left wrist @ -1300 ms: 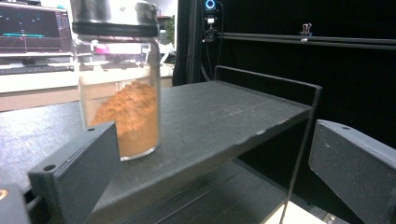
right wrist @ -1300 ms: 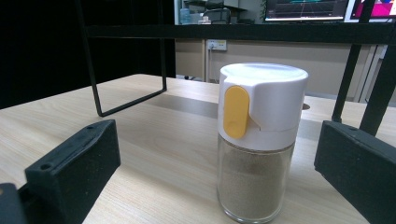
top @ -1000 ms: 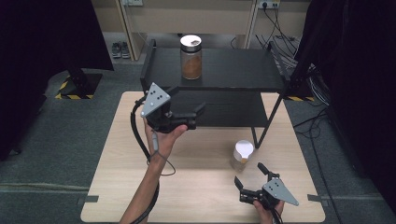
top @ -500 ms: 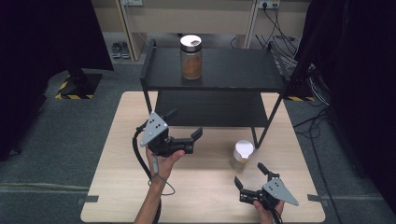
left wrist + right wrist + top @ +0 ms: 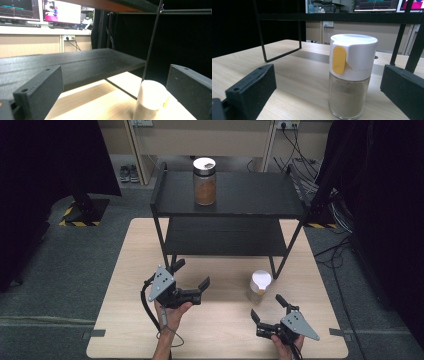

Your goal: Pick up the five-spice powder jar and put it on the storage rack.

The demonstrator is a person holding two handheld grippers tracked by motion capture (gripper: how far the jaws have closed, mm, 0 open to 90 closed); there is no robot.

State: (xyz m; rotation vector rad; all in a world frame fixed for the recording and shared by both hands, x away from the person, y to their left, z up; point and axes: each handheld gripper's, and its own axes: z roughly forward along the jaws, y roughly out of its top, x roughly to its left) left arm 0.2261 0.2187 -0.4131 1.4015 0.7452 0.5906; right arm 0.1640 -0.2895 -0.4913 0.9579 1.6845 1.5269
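2 grippers sit over the near half of a light wooden table [image 5: 125, 270], one in each of your hands. Your left gripper [image 5: 191, 280] is held above the near-left part of the table, just in front of a black 2-tier shelf unit [image 5: 250, 195]. Its jaws stand wide apart and hold nothing; they point right and slightly away from you. In the left gripper view the lower shelf board [image 5: 75, 65] stretches across the middle, and a white-capped shaker [image 5: 150, 100] shows low and to the right between the jaws, some way ahead and untouched.

Your right gripper [image 5: 267, 310] is at the near-right edge of the table, with its grey plate trailing toward the near-right corner. Its jaws are also wide open and empty, aimed away from you and a little left, toward the shaker [image 5: 260, 285]. That shaker stands upright on the table, just beyond the open jaws and near the shelf unit's front right leg [image 5: 285, 255]. In the right gripper view the shaker [image 5: 350, 75] stands between the 2 jaws without touching either. It has a clear glass body filled with pale brownish powder, a white cap and a yellow oval tab on the cap's side.

1 taller glass jar [image 5: 204, 181] with brown contents and a pale lid stands on the top shelf, left of centre, well apart from both grippers.
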